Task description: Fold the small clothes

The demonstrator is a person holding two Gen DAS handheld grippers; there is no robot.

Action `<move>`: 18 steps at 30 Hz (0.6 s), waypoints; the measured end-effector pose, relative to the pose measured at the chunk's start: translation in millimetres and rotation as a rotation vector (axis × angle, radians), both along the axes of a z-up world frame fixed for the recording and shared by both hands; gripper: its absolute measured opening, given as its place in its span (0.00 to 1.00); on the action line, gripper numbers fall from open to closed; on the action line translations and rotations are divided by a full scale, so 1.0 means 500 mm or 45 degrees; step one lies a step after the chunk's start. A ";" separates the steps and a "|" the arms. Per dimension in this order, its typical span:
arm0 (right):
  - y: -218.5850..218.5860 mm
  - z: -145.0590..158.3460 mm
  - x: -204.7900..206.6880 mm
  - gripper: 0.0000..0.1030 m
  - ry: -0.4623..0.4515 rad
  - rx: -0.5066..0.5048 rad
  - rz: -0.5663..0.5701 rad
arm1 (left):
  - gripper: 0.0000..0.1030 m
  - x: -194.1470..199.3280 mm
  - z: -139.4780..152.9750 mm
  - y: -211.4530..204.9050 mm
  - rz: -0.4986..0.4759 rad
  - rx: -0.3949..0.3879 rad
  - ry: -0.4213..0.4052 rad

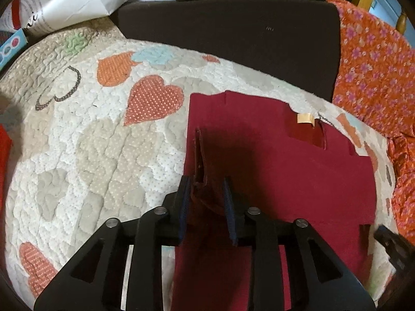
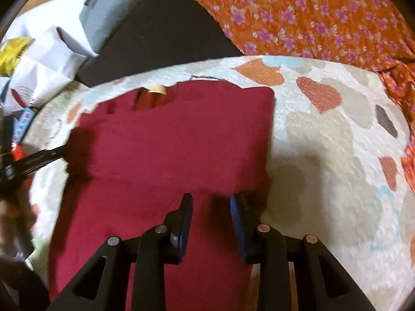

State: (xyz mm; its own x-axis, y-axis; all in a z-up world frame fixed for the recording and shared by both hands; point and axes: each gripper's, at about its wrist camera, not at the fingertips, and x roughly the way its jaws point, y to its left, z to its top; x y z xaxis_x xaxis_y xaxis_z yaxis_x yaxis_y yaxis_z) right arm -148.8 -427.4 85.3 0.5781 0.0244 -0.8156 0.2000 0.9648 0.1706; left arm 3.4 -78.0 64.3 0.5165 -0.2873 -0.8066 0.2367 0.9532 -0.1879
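A dark red garment (image 1: 280,171) lies on a quilted heart-patterned cover (image 1: 93,140), with its collar and tan label (image 1: 305,118) at the far end. My left gripper (image 1: 206,184) is over the garment's left edge, with a raised fold of red cloth (image 1: 201,155) between its blue-padded fingers. In the right wrist view the garment (image 2: 171,142) lies partly folded. My right gripper (image 2: 211,202) is open above the garment's near right part, with nothing in it. The left gripper's tips (image 2: 49,154) show at the garment's left edge.
A dark brown cushion (image 1: 228,39) lies beyond the quilt. Orange floral fabric (image 1: 376,72) lies to the right. A white paper bag (image 1: 67,2) and a box sit at the far left. The quilt (image 2: 332,160) extends right of the garment.
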 end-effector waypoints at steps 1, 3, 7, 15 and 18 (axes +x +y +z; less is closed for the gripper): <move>0.006 0.010 -0.027 0.29 -0.020 0.009 -0.009 | 0.31 -0.004 0.005 0.003 0.003 -0.005 -0.012; 0.015 0.021 -0.066 0.30 -0.047 0.028 -0.005 | 0.36 -0.023 0.025 0.015 0.025 -0.047 -0.047; 0.035 0.029 -0.120 0.31 -0.066 0.102 0.016 | 0.49 -0.071 0.053 0.032 0.032 -0.124 -0.051; 0.067 0.029 -0.198 0.39 -0.090 0.139 0.044 | 0.77 -0.225 0.043 0.053 -0.067 -0.071 -0.033; 0.051 0.017 -0.207 0.39 -0.093 0.206 -0.001 | 0.77 -0.256 0.024 0.055 -0.069 -0.033 -0.015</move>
